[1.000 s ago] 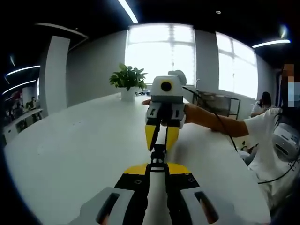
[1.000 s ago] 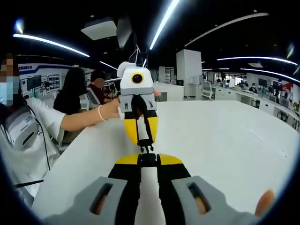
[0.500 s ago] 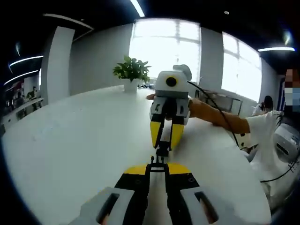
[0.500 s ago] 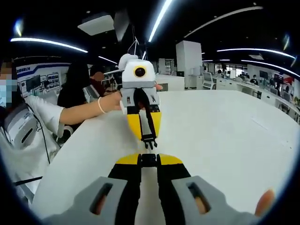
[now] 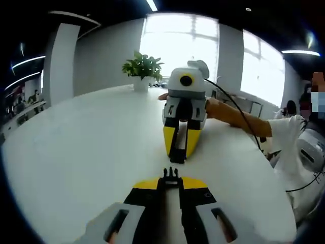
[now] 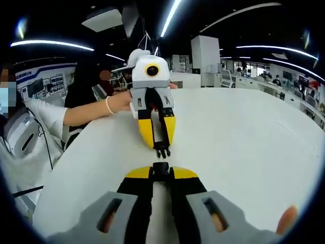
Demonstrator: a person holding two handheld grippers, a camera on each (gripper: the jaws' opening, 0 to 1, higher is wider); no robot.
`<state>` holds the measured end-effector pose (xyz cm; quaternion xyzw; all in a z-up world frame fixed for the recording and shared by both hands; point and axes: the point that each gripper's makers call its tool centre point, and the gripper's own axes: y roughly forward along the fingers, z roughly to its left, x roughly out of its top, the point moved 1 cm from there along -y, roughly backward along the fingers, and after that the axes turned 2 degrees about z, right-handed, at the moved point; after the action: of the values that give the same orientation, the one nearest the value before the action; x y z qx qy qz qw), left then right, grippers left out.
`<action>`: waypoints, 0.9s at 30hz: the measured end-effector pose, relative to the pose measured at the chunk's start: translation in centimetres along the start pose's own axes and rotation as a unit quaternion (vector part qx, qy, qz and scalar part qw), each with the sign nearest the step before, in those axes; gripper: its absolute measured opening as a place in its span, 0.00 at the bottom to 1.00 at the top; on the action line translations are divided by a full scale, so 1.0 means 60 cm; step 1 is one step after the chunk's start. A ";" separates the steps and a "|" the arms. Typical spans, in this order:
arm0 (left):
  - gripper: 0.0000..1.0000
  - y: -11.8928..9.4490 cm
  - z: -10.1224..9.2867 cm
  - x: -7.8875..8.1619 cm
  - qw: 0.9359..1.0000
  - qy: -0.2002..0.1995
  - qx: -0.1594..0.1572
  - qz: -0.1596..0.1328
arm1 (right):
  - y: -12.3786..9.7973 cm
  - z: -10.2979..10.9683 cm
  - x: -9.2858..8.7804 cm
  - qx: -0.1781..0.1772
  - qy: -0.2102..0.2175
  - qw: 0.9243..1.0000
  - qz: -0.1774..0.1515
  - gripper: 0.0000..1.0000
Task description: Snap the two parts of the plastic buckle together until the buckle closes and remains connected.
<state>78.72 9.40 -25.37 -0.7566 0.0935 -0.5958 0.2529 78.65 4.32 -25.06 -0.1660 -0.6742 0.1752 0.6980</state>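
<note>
Two buckle halves, pronged half (image 5: 170,174) and socket half (image 5: 177,154); one potted plant (image 5: 142,69); one table (image 5: 76,147).

Left gripper view: left gripper (image 5: 170,179) at 6 o'clock, clamped on pronged buckle half (image 5: 170,174), prongs toward 12. Right gripper (image 5: 178,154) facing it just past centre, toward 12, above white table (image 5: 76,152), clamped on socket buckle half (image 5: 177,156). Narrow gap between the two halves, not touching. Potted plant (image 5: 142,71) on table's far edge, at 11 o'clock. Person's forearm (image 5: 233,116) behind right gripper, running off toward 3.

Right gripper view: arrangement mirrored. Right gripper (image 6: 161,172) at 6 o'clock, left gripper (image 6: 159,147) opposite at centre, halves near, apart. Person's hand (image 6: 121,102) behind left gripper, toward 9.
</note>
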 end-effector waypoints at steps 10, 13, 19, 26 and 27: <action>0.19 -0.007 0.006 0.000 1.000 -0.010 0.006 -0.014 | -0.010 -0.008 0.002 -0.015 -0.023 1.000 0.011 0.14; 0.14 -0.007 0.004 -0.002 1.000 -0.006 0.002 -0.016 | -0.008 -0.005 0.003 -0.009 -0.032 0.999 0.013 0.13; 0.11 -0.004 -0.005 -0.004 1.000 0.001 -0.009 -0.019 | -0.006 -0.005 0.003 -0.007 -0.030 0.999 0.007 0.12; 0.00 -0.010 -0.022 0.002 0.998 0.014 -0.045 -0.034 | -0.005 -0.003 0.007 -0.005 -0.027 1.000 -0.006 0.12; 0.00 -0.015 -0.018 0.004 0.999 0.007 -0.036 -0.040 | -0.004 -0.003 0.008 -0.004 -0.027 1.000 -0.008 0.12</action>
<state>77.63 9.78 -24.53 -0.7637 0.0866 -0.6072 0.2014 78.84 4.33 -24.53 -0.1591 -0.6949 0.1714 0.6800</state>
